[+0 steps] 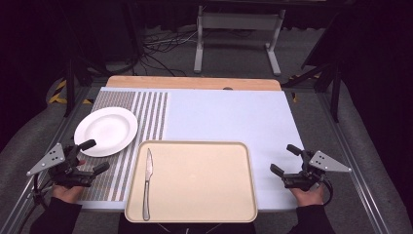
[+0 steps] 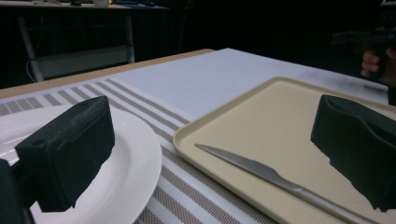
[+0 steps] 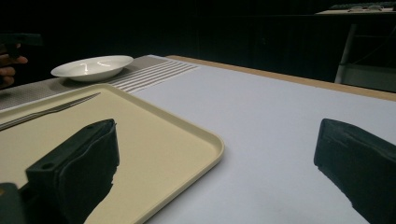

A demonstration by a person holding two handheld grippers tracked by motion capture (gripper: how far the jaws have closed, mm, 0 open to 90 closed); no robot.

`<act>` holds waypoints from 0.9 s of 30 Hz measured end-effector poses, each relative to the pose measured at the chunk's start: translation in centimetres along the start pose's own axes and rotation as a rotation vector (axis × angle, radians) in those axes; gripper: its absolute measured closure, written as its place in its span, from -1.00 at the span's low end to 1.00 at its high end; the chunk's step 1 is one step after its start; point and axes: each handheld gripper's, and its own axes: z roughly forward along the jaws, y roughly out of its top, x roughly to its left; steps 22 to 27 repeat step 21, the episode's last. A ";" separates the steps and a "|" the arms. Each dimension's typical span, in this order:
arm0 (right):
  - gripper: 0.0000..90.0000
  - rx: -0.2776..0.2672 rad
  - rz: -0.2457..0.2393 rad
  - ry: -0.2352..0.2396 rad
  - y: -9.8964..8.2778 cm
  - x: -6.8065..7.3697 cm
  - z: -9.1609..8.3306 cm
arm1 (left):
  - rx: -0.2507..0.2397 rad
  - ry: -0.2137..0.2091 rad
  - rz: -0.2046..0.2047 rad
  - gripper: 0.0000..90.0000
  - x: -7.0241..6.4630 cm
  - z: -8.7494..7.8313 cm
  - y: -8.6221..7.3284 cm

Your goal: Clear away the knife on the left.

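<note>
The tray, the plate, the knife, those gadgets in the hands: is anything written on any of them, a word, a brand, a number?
None can be read.
Tray: a faint mark at its centre, too blurred to read.
Knife, plate: no lettering seen.
Left gripper, right gripper: their grey plates carry dots, no text.
Striped mat: pattern, no words.

A lab or test studio, not a home: black curtains all round, loose cables [image 1: 160, 46] on grey carpet at top centre, a white metal stand [image 1: 238, 34] behind the worktop [image 1: 229, 117], hazard tape [image 1: 58, 92] at left.
</note>
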 end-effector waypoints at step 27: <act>-0.98 -0.001 0.003 -0.011 -0.1 0.0 -0.1 | 0.020 0.020 -0.078 -0.99 0.5 -0.2 -1.6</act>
